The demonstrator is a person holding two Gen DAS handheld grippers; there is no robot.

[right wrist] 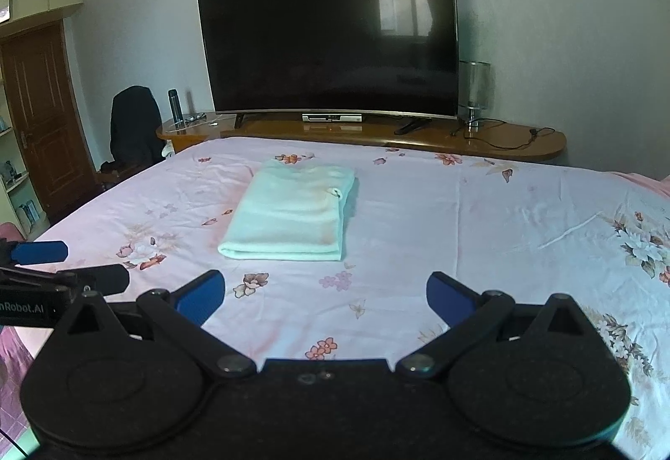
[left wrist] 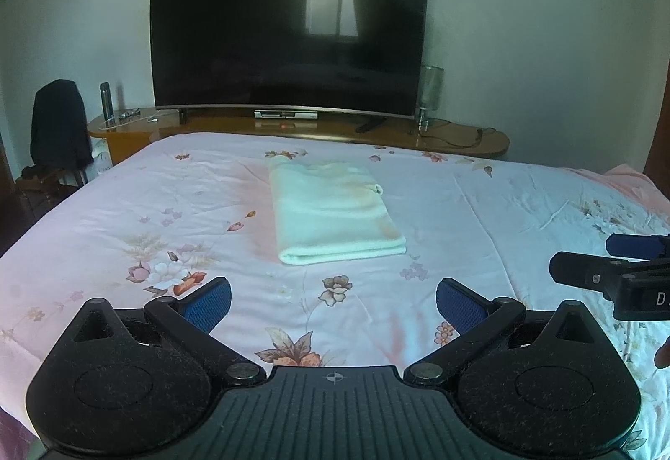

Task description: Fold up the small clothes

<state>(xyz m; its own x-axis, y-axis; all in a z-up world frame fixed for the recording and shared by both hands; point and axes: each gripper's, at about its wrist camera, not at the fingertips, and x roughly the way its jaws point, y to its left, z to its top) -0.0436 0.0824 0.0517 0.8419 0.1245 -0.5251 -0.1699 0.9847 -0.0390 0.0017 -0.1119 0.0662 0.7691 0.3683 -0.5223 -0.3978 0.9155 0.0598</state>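
A pale mint cloth [left wrist: 333, 211] [right wrist: 291, 215] lies folded into a neat rectangle on the pink floral bedsheet [left wrist: 125, 217] [right wrist: 481, 217], toward the far middle of the bed. My left gripper [left wrist: 333, 303] hovers over the sheet short of the cloth's near edge, wide open with nothing between its blue pads. My right gripper [right wrist: 324, 299] is likewise open and empty, a little right of the cloth's near edge. Each gripper shows at the edge of the other's view: the right one [left wrist: 586, 259] and the left one [right wrist: 63, 263], both with fingers apart.
Behind the bed stands a wooden console [left wrist: 460, 140] [right wrist: 502, 144] with a large dark TV [left wrist: 289, 37] [right wrist: 331, 33], a lamp [left wrist: 431, 91], a flask [left wrist: 106, 100] and cables. A chair draped in dark clothing [left wrist: 58, 125] [right wrist: 134, 125] stands left; a wooden door [right wrist: 46, 116] beyond.
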